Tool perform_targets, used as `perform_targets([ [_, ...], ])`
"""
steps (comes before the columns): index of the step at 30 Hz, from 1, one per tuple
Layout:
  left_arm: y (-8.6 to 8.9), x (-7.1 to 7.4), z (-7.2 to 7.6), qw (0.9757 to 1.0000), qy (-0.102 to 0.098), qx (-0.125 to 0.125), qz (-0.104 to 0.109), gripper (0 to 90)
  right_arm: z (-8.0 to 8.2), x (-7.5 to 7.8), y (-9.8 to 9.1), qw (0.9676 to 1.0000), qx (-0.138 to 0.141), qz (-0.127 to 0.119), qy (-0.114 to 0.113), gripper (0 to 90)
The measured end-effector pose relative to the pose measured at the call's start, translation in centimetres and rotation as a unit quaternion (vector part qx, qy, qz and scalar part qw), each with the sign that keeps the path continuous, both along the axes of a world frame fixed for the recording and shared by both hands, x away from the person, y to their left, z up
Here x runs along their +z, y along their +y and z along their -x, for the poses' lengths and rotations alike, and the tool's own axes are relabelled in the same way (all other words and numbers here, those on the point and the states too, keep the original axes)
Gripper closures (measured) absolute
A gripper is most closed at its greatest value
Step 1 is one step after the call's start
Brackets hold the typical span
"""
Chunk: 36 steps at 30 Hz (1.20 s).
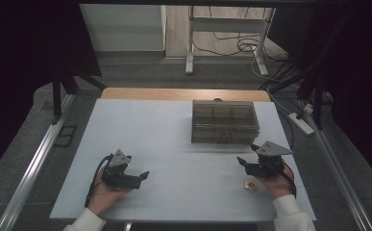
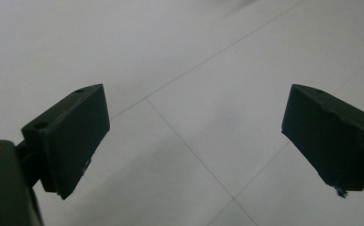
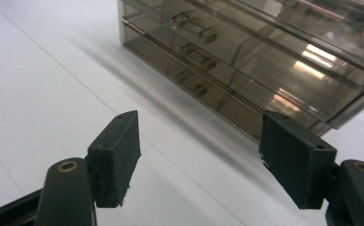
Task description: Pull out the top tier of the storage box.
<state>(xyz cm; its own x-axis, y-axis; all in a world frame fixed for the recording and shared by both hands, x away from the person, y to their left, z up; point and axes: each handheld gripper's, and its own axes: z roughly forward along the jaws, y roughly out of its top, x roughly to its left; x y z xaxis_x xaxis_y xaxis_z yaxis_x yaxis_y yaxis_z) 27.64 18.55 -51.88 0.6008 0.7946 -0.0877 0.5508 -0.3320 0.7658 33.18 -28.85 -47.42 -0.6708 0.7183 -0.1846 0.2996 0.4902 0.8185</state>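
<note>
A smoked, see-through drawer box (image 1: 225, 121) is set on the white worktop (image 1: 164, 144), toward its far edge and right of the middle, with its drawer fronts turned to the near edge. In the right gripper view the drawer box (image 3: 245, 61) is seen with three stacked drawers, each with a small clear handle, and all of them look pushed in. The right tongs (image 1: 248, 155) are held just off the near right corner of the box, aimed at its front, with the jaws spread wide and nothing between them; in their own view the right tongs (image 3: 198, 160) are still apart from the box front. The left tongs (image 1: 138, 178) are held low over the near left part of the worktop, well apart from the box, likewise wide and empty, and the left tongs (image 2: 193, 136) look onto bare worktop. A small round object (image 1: 250, 185), gold with a red middle, lies near the near right corner, just beside the right hand (image 1: 277, 180); what it is cannot be told. The work is judged to be at its very start: no drawer has been opened and nothing is gripped. A handle is yet to be reached and a drawer drawn out.
</note>
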Motion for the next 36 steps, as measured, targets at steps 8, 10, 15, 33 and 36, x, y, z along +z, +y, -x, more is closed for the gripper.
perform_targets([
  [8, -1.5, 1.3, -1.0, 0.9997, -0.003, -0.016, 0.016, 7.6, -0.8, 0.8, -1.0, 0.9999, -0.009, -0.011, 0.003, 29.7],
  [10, -1.9, 1.6, -1.2, 0.9996, -0.006, -0.019, 0.019, 8.0, -0.9, 0.8, -1.2, 0.9999, -0.012, -0.01, 0.004, 29.8],
  [15, -2.7, 1.9, -2.0, 0.9994, 0.006, -0.026, 0.02, 8.1, -1.2, 1.0, -1.4, 0.9999, -0.013, -0.008, 0.001, 29.9],
  [33, -5.7, 3.0, -4.5, 0.9987, 0.02, -0.041, 0.022, 8.5, -2.2, 1.4, -2.2, 0.9995, -0.03, -0.008, -0.001, 30.0],
  [36, -6.2, 3.2, -4.9, 0.9986, 0.02, -0.042, 0.024, 8.6, -2.4, 1.4, -2.4, 0.9994, -0.033, -0.009, -0.001, 30.1],
])
